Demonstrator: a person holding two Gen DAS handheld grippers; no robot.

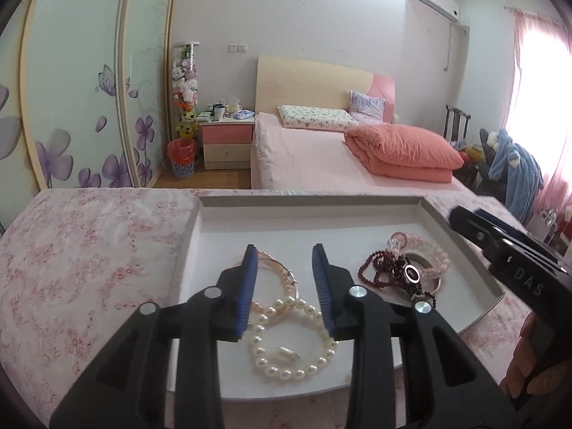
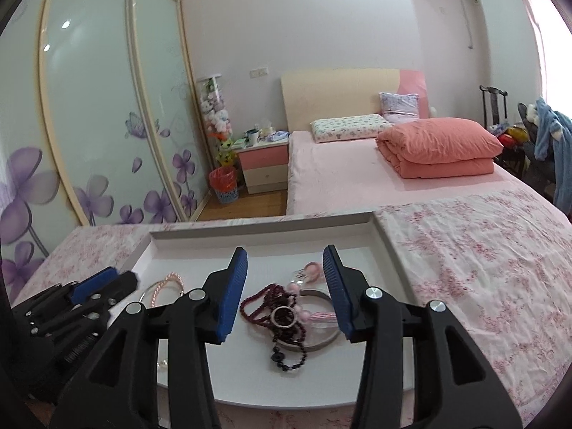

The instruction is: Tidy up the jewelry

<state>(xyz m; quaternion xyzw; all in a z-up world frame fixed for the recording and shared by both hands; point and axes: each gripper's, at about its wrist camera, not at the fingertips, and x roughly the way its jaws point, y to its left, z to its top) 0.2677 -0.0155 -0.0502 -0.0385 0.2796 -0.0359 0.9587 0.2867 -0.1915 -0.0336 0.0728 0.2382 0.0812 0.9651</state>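
two grippers hover over the white tray [image 1: 200, 236], both spread and pinching nothing: our left gripper [image 1: 286, 286] above the pearl bracelet [image 1: 293, 343] near the tray's front edge, our right gripper [image 2: 286, 293] above the dark red bead strand [image 2: 275, 307] tangled with pink beads [image 2: 314, 271] toward its right edge. we judge both light, limp and slippery, so we would nip across one run of beads.

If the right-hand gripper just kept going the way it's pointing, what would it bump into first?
Most likely the dark red bead necklace tangled in the white tray, which lies between the open fingers of the right gripper. Depth is hard to judge.
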